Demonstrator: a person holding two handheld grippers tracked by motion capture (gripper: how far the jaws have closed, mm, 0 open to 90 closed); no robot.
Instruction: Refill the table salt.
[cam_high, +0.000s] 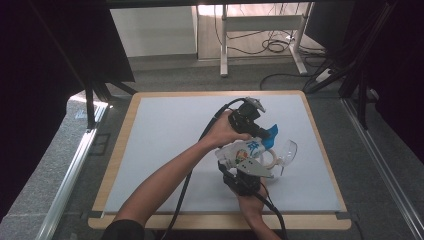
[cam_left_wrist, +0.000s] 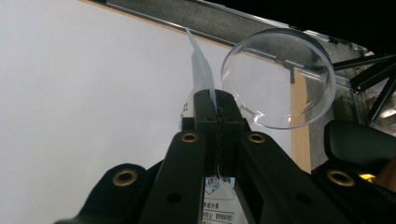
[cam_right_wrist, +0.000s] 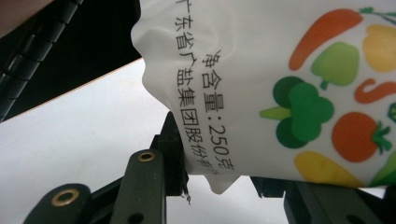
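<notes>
**Two claws holding one bag beside a clear bowl**

The bag (cam_high: 248, 150), white with blue print, is held above the tabletop (cam_high: 165, 135) right of centre, between the two claws. In the high view the hands and claw bodies cover much of it, so its outline and how much of it is gripped are hard to make out. The left claw (cam_left_wrist: 218, 105) is fully closed, pinching a thin edge of the bag, whose corner rises above the jaw tips; the rest of the bag is cut off below the jaws in the left gripper view. The right claw (cam_right_wrist: 217, 179) stands partly closed around the bag's lower end; the bag hides its right jaw, so contact on that side cannot be told. The printed vegetables and text run off the frame in the right gripper view. A clear bowl (cam_high: 285, 152) sits tipped just right of the bag, and whether they touch cannot be told. It is near the tabletop's right edge, with little room there; the left half and far side of the tabletop lie open.
</notes>
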